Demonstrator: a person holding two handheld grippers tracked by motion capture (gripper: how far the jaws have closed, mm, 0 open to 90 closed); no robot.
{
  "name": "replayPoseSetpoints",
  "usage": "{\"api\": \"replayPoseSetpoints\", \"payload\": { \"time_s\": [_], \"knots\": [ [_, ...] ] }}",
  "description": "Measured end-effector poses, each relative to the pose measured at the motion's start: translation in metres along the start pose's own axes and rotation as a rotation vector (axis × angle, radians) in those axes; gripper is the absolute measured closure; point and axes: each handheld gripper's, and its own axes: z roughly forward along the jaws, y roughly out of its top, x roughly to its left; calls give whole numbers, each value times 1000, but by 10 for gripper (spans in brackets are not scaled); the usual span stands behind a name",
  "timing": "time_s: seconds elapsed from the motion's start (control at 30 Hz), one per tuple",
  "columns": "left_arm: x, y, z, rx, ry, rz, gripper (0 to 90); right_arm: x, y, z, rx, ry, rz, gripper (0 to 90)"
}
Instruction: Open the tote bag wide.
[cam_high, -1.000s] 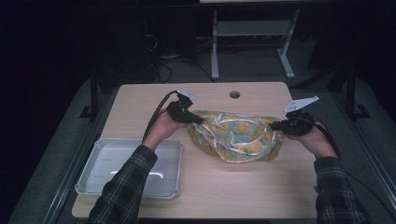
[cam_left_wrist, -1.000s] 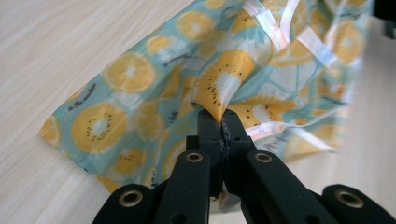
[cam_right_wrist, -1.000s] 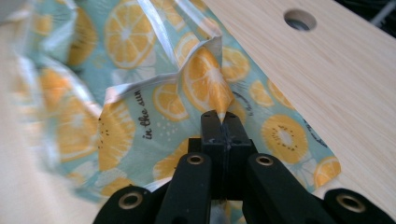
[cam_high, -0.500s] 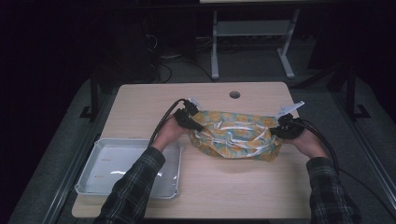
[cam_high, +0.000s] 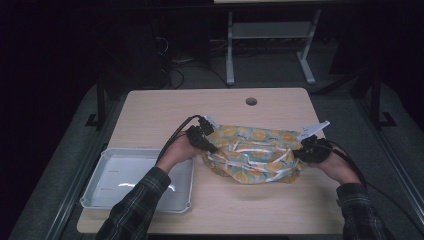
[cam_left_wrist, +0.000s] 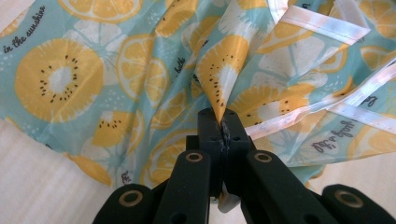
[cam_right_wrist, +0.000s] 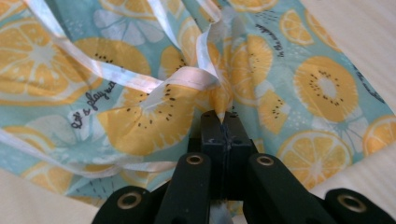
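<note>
Both grippers are clenched on the cloth (cam_high: 252, 152), left gripper (cam_high: 204, 141) pinching its left end, right gripper (cam_high: 306, 149) its right end. It lies mid-table (cam_high: 150, 110), long axis running hand to hand, just beside the tray (cam_high: 100, 172) at the near-left corner.

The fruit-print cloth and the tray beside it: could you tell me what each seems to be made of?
The fruit-print cloth looks like thin woven fabric, perhaps coated: it creases sharply where it is pinched, shows a slight sheen, and has glossy white ribbon trim. The tray looks like moulded pale grey plastic, smooth and semi-glossy, with rounded corners and a light reflection.
</note>
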Motion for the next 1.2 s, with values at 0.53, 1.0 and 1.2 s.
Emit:
{"api": "replayPoseSetpoints", "payload": {
  "time_s": [0.53,1.0,1.2],
  "knots": [
    [-37,-25,0,77,-10,86,894,48,-24,-8,41,65,-51,888],
    [-41,-28,21,131,10,94,894,49,-32,9,103,90,-44,890],
    [-39,-28,18,103,3,77,859,47,-31,7,95,91,-21,816]
  ]
}}
